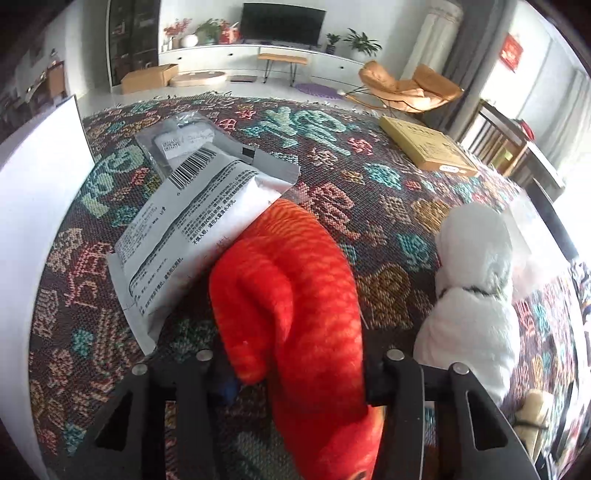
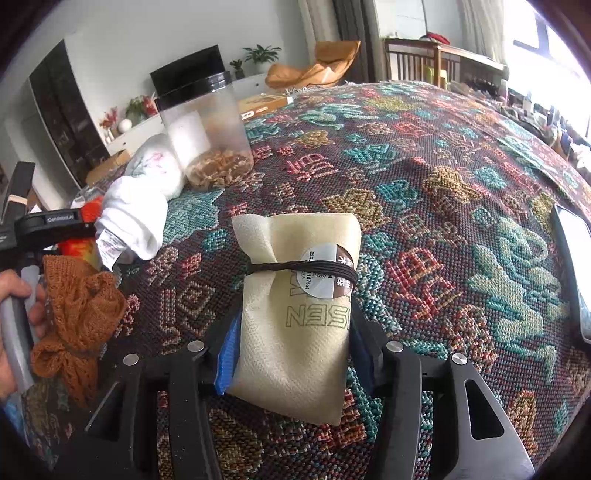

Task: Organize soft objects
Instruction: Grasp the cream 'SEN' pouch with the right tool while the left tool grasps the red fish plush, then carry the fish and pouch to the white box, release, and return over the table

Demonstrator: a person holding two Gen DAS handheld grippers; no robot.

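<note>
Patterned blanket (image 1: 369, 206), foil pouch (image 1: 192, 229), jar (image 2: 207, 129)

A home living room is shown: a television (image 1: 283, 20) on a long white cabinet (image 1: 258, 55), potted plants (image 1: 362, 42), an orange lounge chair (image 1: 410, 86) and a patterned woven cloth (image 1: 332, 177).

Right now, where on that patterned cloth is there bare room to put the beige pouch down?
Open cloth lies ahead and right of the beige pouch, up to the phone. The left is crowded: plastic jar, white plush, orange net bag.
</note>
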